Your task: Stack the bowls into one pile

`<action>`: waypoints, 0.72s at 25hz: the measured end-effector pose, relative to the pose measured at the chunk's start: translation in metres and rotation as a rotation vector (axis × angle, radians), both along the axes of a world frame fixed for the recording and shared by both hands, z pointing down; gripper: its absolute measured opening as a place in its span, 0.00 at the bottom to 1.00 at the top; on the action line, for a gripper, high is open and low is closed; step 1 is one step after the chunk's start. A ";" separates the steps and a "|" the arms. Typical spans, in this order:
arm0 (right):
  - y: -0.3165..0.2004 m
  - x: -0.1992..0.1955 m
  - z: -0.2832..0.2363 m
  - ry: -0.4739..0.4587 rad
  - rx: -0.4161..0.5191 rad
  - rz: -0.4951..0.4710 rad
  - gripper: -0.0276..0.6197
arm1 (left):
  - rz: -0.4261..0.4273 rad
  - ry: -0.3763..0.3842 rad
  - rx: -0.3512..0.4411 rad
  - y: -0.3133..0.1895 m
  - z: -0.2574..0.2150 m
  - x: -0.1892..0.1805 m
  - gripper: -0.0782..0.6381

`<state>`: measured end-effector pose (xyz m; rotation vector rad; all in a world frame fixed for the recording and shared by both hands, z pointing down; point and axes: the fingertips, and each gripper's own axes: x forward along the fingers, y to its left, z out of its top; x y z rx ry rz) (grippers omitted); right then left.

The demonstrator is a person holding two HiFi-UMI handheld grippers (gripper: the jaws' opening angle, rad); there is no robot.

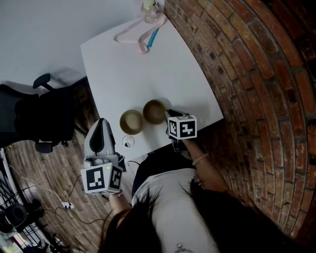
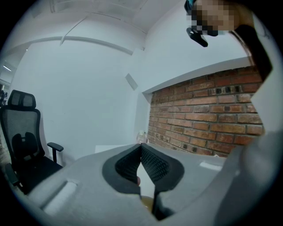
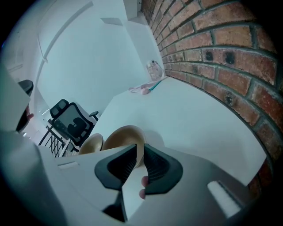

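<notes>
1. Jaws of the left gripper (image 1: 101, 123) are seen pressed together at their tips, with nothing between them. The gripper is held off the near left corner of the white rectangular table (image 1: 143, 74), above the wood-plank floor (image 1: 59, 163).
2. A small clear round glass item (image 1: 128, 142) is seen at the table's near edge, just in front of the bowls.
3. The right gripper (image 1: 168, 116) is clamped on the near right rim of the right tan ceramic bowl (image 1: 154, 111), one jaw inside the rim and one outside. Whether this bowl is lifted off the table cannot be told.
4. The left tan ceramic bowl (image 1: 131, 121) stands upright just beside it, toward the near left corner. Both bowls are kept close to the near edge, not stacked.
5. The middle of the table is left bare.
6. At the far edge a pink plastic hanger (image 1: 133, 35) is laid flat, with a slim teal item (image 1: 153, 37) beside it and a clear glass jar (image 1: 150, 11) at the far right corner.
7. A black mesh office chair (image 1: 34, 113) is placed left of the table, and a red brick wall (image 1: 247, 74) runs along its right edge.
</notes>
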<state>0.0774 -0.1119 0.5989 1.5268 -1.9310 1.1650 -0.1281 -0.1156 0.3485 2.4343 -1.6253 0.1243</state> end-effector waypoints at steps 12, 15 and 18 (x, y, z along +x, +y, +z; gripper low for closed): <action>-0.014 -0.001 0.013 0.001 -0.034 -0.003 0.14 | 0.006 -0.009 -0.041 -0.019 0.014 0.002 0.11; -0.015 -0.002 0.020 -0.003 -0.051 -0.003 0.14 | 0.005 -0.014 -0.051 -0.022 0.017 0.002 0.11; -0.017 -0.004 0.023 -0.005 -0.063 -0.003 0.14 | -0.001 -0.019 -0.061 -0.024 0.019 0.000 0.11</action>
